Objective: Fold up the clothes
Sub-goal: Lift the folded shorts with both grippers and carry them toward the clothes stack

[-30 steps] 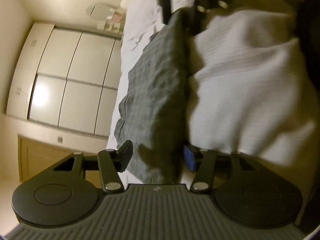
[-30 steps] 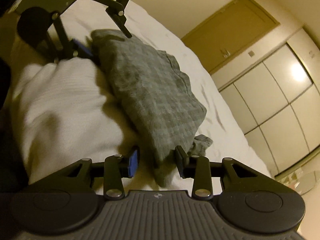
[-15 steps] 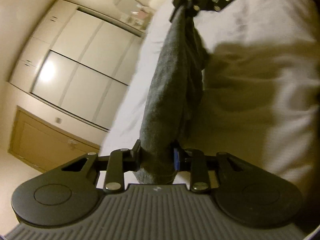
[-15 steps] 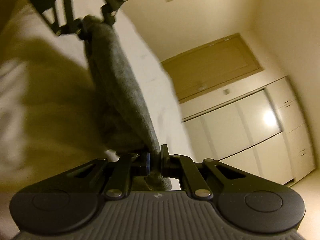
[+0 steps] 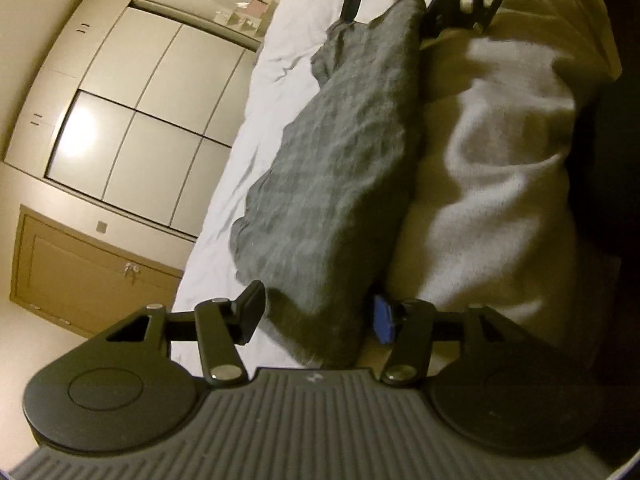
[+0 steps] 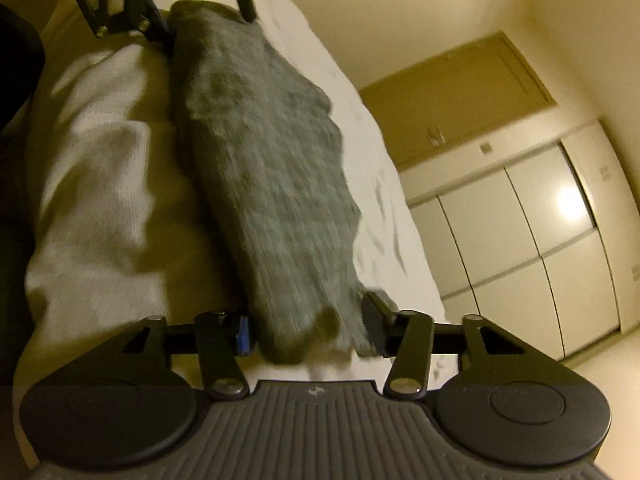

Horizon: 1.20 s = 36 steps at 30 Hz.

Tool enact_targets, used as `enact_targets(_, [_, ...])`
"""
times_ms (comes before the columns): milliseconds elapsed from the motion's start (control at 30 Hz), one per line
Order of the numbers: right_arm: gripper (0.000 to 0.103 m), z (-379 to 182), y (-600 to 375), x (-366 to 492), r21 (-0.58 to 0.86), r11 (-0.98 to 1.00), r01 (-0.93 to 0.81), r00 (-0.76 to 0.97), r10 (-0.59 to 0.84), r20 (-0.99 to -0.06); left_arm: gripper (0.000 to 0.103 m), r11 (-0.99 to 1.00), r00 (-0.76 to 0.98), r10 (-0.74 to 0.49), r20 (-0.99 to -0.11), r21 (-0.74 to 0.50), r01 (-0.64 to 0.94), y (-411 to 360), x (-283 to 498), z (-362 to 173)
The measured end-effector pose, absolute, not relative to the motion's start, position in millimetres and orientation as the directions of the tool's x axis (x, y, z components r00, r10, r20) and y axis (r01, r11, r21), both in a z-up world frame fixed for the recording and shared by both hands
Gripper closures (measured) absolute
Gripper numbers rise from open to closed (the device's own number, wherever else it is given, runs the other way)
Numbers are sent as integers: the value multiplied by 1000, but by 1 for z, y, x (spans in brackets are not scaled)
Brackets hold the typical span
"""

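From my left wrist view, the wardrobe fills the upper left of the frame, with a brown door below it at the left edge. Right of those runs the white bed, its sheet creased. On it, through the middle of the frame, lies the grey garment, a folded, wrinkled strip stretching from lower centre up toward the top. My left gripper sits at the bottom centre with its jaws spread wide, one finger either side of the garment's near end; I can't tell whether either pad touches the cloth. Just right of the garment, touching its edge, is a cream blanket, bunched and partly in shadow. At the top centre I see the right gripper at the garment's far end, fingers apart. Switching to my right wrist view, the blanket takes the left of the frame, and the left gripper shows at the upper left, its fingers standing either side of the garment's far end. The garment runs down the middle to the lower centre, somewhat blurred. My right gripper at the bottom centre is also wide, straddling the near end without pinching it. Right of the garment is the bed, then the door in the upper right and the wardrobe at the right edge.
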State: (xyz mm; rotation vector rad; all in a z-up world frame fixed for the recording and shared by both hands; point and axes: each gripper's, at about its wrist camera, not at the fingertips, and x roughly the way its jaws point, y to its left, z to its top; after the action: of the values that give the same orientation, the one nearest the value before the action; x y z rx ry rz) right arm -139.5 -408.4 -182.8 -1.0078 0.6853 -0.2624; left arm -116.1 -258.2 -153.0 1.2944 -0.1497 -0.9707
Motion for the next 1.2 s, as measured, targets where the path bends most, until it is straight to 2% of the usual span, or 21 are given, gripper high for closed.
enact_targets(33, [93,-183,-411,-138,-842,528,-109,755,-507,-415,66,-45,615,-664,-425,844,534,-260,-113,-156])
enact_targets(67, [94,-180,-414,-140,-839,536,-94,753,-513,-412,70,-42,621,-653,-434,839,542,-261,-109,-158])
enact_targets(167, [96,-171,-422,-145,-828,559,-51,746,-530,-404,75,-25,619,-649,-442,826,564,-258,-110,-158])
enact_targets(200, [97,-173,-425,-146,-823,566,-47,736,-538,-411,75,-21,619,-648,-443,823,567,-258,-110,-159])
enact_targets(233, [103,-176,-428,-147,-819,572,-43,725,-547,-419,75,-18,621,-647,-443,822,569,-258,-110,-161])
enact_targets(367, [103,-188,-435,-154,-807,591,-24,687,-576,-442,76,2,628,-644,-438,820,573,-258,-108,-166])
enact_targets(433, [103,-185,-434,-161,-799,602,4,681,-586,-438,72,15,632,-645,-429,820,572,-255,-111,-164])
enact_targets(467, [100,-182,-434,-161,-793,608,25,682,-591,-431,70,22,635,-646,-424,821,571,-252,-113,-162])
enact_targets(533, [70,-177,-426,-166,-783,621,46,698,-580,-419,60,37,641,-647,-412,823,566,-246,-116,-160])
enact_targets(600, [60,-173,-416,-171,-775,629,54,723,-560,-404,57,44,647,-650,-399,830,556,-241,-119,-159])
enact_targets(833, [60,-172,-376,-154,-783,621,-2,783,-486,-387,50,-53,632,-685,-361,891,451,-251,-131,-175])
enact_targets(867, [60,-174,-377,-143,-794,607,-29,780,-483,-398,47,-69,628,-687,-365,893,444,-256,-129,-179])
enact_targets(1000, [60,-190,-387,-112,-836,540,-102,771,-488,-409,45,-102,620,-679,-392,888,449,-274,-116,-185])
enact_targets(1033, [61,-189,-391,-109,-830,549,-100,768,-488,-415,45,-101,616,-675,-405,879,467,-276,-112,-183])
enact_targets(1100, [64,-188,-400,-103,-818,568,-96,761,-487,-428,54,-102,605,-666,-436,857,506,-280,-104,-181])
enact_targets(1200, [68,-190,-406,-102,-816,567,-111,757,-484,-439,58,-108,598,-659,-456,844,526,-282,-100,-181])
